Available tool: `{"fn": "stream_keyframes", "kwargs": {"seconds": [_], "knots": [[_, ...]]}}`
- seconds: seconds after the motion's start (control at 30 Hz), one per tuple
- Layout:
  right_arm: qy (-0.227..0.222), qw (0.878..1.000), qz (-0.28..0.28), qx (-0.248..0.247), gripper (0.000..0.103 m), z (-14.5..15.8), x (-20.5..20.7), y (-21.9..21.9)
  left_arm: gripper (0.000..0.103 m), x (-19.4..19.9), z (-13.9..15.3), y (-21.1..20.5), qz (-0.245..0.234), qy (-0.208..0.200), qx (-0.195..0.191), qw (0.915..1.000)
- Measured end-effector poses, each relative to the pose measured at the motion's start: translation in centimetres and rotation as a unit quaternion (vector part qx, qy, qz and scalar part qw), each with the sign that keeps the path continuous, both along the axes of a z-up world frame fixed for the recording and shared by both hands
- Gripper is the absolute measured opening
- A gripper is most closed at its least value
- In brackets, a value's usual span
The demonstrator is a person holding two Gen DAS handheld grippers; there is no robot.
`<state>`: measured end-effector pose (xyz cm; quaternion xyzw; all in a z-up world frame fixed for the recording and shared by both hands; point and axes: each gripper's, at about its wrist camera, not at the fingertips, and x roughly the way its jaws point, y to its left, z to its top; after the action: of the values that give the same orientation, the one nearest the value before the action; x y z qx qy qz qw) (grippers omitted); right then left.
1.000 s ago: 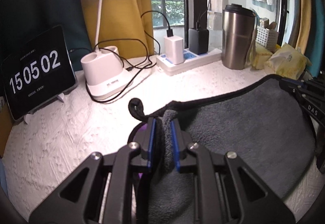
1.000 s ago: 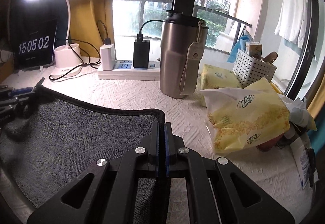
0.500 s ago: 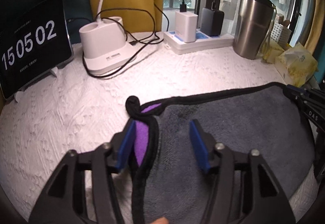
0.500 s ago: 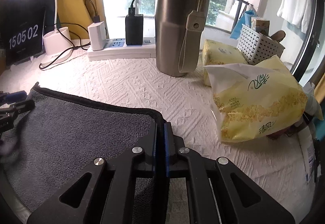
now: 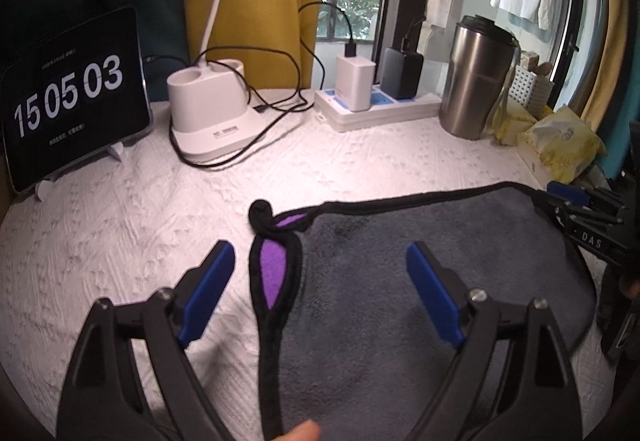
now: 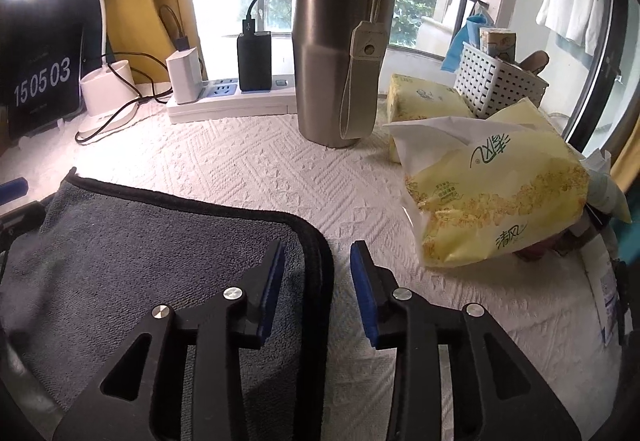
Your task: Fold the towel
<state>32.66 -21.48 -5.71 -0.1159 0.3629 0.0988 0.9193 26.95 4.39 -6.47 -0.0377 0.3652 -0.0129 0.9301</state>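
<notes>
A dark grey towel [image 5: 420, 269] with black trim lies folded on the white textured tabletop; a purple underside [image 5: 274, 273] shows at its left corner. My left gripper [image 5: 320, 281] is open wide, its jaws straddling that corner without touching it. My right gripper [image 6: 318, 273] is open, its jaws either side of the towel's [image 6: 140, 253] right trimmed edge. The right gripper also shows at the right edge of the left wrist view [image 5: 592, 225].
At the back stand a clock tablet [image 5: 72, 97], a white lamp base [image 5: 212, 109] with cables, a power strip [image 5: 380, 105] with chargers and a steel tumbler [image 6: 340, 61]. Yellow tissue packs [image 6: 492, 193] and a white basket [image 6: 496, 81] lie right.
Both grippers have let go of the towel. The left jaws opened first and spread wider; the right jaws, shut half a second ago, are now apart. The towel lies flat on the table.
</notes>
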Motion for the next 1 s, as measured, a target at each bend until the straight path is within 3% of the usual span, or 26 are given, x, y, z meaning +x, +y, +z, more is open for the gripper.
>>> {"fn": "stream_keyframes", "kwargs": {"seconds": [0.6, 1.0], "knots": [[-0.05, 0.998, 0.032, 0.019, 0.039, 3.6, -6.7, 0.4, 0.089, -6.1, 2.9, -0.2, 0.016, -0.052, -0.01, 0.9984], [-0.102, 0.993, 0.046, 0.041, 0.039, 6.0, -11.4, 0.4, 0.089, -10.3, 4.7, -1.4, 0.019, -0.124, -0.008, 0.9921]]}}
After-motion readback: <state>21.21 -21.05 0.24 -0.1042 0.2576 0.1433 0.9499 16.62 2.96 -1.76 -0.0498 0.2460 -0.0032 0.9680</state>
